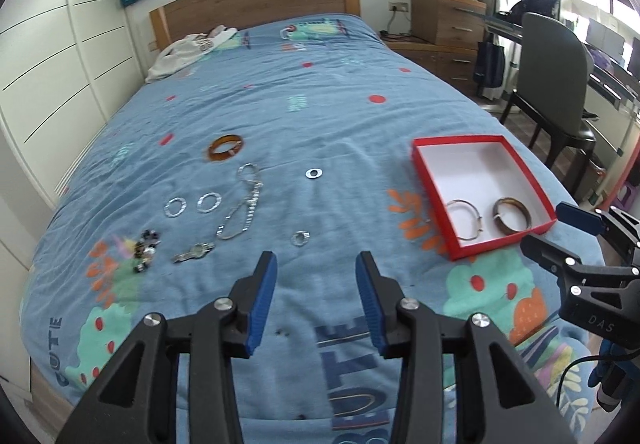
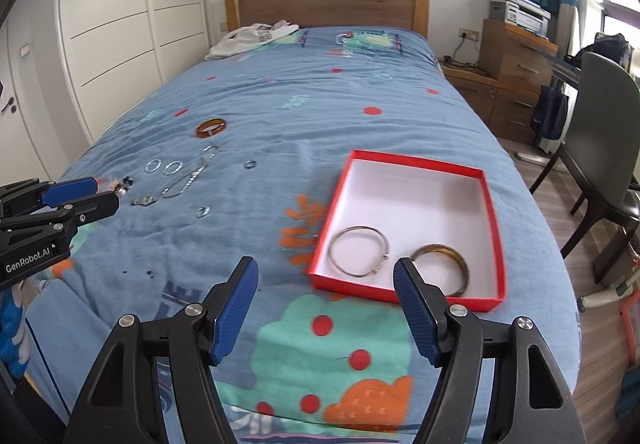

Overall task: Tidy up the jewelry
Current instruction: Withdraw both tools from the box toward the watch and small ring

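Both grippers hang above the near end of the bed (image 1: 320, 115). Left gripper (image 1: 316, 264): jaws released, nothing between them. Right gripper (image 2: 326, 272): jaws released, empty; its right finger hides part of the brown bangle (image 2: 444, 264). This bangle and a silver bangle (image 2: 358, 250) lie inside the red box (image 2: 416, 159), just beyond the right jaws. Beyond the left jaws, loose on the bedspread, lie a small ring (image 1: 300, 238), a watch (image 1: 194, 252), a chain (image 1: 242, 211), two silver hoops (image 1: 192, 204) and an amber bangle (image 1: 225, 147). The dark bead cluster (image 1: 145, 246) is hard to make out.

Box (image 2: 412, 199) on bed (image 2: 320, 91), two bangles (image 2: 358, 252) inside, loose jewelry (image 2: 188, 179) spread well left of it
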Demonstrator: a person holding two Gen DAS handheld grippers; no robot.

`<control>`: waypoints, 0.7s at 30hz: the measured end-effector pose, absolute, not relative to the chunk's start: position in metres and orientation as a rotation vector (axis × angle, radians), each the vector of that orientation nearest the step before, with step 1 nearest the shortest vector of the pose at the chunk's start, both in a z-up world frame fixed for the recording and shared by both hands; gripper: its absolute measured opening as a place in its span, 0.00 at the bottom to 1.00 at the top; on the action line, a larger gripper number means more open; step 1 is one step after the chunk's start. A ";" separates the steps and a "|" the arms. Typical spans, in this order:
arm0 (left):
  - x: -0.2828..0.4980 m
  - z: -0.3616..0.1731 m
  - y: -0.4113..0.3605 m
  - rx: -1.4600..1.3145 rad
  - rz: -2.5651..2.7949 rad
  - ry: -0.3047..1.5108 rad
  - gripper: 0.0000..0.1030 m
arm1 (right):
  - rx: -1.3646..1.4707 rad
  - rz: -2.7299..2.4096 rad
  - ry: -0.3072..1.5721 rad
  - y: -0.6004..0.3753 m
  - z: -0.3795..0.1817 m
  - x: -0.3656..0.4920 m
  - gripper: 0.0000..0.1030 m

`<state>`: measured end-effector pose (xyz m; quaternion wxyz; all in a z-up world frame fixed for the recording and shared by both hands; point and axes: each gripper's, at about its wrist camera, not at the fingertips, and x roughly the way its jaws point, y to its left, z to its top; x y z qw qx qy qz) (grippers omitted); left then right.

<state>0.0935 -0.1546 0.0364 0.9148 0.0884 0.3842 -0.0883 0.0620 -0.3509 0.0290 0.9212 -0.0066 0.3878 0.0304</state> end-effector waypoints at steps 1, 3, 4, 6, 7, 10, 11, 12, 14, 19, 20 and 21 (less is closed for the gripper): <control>0.093 0.036 -0.149 0.175 -0.174 0.791 0.38 | -0.017 0.070 0.799 -0.346 0.029 0.062 0.67; 0.092 0.036 -0.132 0.158 -0.152 0.789 0.38 | -0.026 0.084 0.804 -0.335 0.029 0.063 0.67; 0.093 0.035 -0.126 0.151 -0.145 0.790 0.38 | -0.032 0.093 0.806 -0.328 0.029 0.064 0.67; 0.095 0.033 -0.109 0.131 -0.126 0.794 0.38 | -0.041 0.105 0.812 -0.316 0.029 0.066 0.68; 0.096 0.032 -0.103 0.125 -0.117 0.796 0.38 | -0.047 0.113 0.816 -0.309 0.028 0.068 0.68; 0.100 0.027 -0.080 0.098 -0.090 0.803 0.39 | -0.058 0.132 0.828 -0.294 0.027 0.073 0.68; 0.101 0.026 -0.074 0.090 -0.083 0.805 0.39 | -0.064 0.139 0.833 -0.287 0.026 0.075 0.68; 0.104 0.024 -0.064 0.082 -0.068 0.804 0.39 | -0.067 0.144 0.837 -0.282 0.026 0.077 0.68; 0.108 0.021 -0.046 0.070 -0.042 0.797 0.39 | -0.075 0.156 0.844 -0.272 0.025 0.082 0.68; 0.122 0.012 0.012 0.028 0.037 0.787 0.39 | -0.068 0.188 0.858 -0.251 0.020 0.097 0.68; 0.126 0.009 0.026 0.014 0.045 0.789 0.39 | -0.065 0.192 0.860 -0.248 0.019 0.101 0.68; 0.129 0.006 0.035 0.006 0.055 0.791 0.39 | -0.062 0.196 0.862 -0.245 0.017 0.105 0.68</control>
